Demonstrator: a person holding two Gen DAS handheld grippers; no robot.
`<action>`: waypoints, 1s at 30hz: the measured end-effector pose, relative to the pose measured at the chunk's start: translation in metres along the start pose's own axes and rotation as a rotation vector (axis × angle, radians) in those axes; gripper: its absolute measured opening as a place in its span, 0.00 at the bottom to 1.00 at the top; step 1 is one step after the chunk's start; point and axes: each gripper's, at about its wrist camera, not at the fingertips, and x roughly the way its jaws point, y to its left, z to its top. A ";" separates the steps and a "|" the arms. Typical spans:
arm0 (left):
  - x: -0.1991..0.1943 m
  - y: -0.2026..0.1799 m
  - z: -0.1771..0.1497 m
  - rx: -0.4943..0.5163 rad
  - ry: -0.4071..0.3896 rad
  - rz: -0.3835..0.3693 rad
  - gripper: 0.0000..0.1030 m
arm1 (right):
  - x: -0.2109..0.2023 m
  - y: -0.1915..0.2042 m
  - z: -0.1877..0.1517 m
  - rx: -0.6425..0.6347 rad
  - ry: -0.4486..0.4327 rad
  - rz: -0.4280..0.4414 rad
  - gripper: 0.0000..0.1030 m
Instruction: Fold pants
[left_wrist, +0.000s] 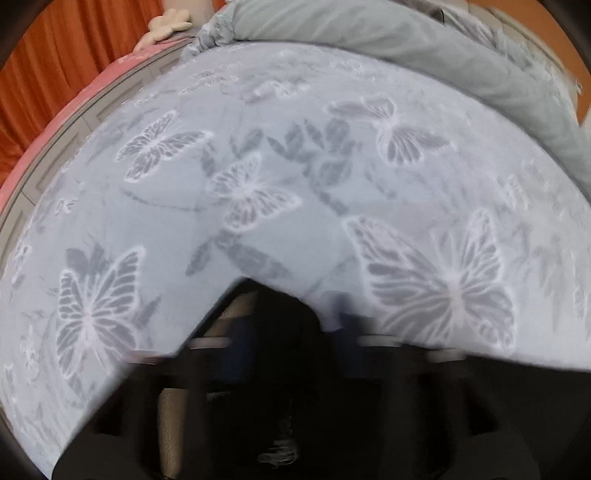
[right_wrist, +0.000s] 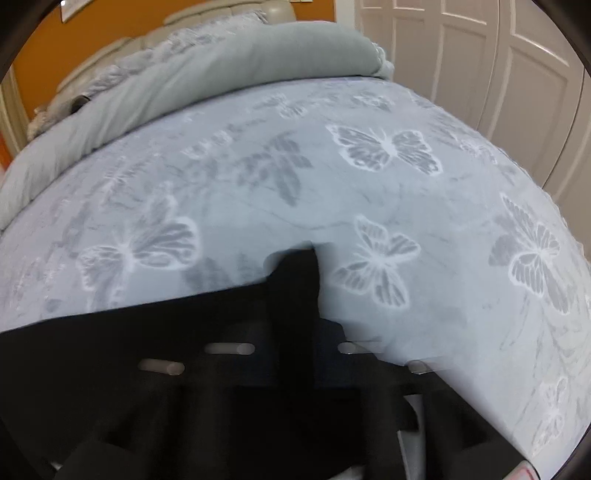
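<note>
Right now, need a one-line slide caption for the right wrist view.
Right gripper shut on black pants over a butterfly-print bedspread.

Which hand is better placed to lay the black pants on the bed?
Right, probably: the right gripper visibly pinches the pants over the bedspread; the left gripper is too blurred to judge.

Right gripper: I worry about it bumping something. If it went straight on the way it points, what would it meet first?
Most likely the butterfly-print bedspread just past the black pants pinched in the right gripper. The folded grey blanket lies farther off. Depth is unclear here.
</note>
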 end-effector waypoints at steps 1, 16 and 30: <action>-0.006 0.004 0.003 -0.018 -0.005 -0.022 0.16 | -0.011 0.006 -0.001 -0.015 -0.031 -0.006 0.10; -0.193 0.103 -0.094 -0.010 -0.207 -0.332 0.08 | -0.233 -0.014 -0.091 -0.219 -0.274 0.108 0.10; -0.165 0.182 -0.244 -0.157 -0.038 -0.327 0.76 | -0.224 -0.114 -0.234 0.017 -0.112 -0.006 0.55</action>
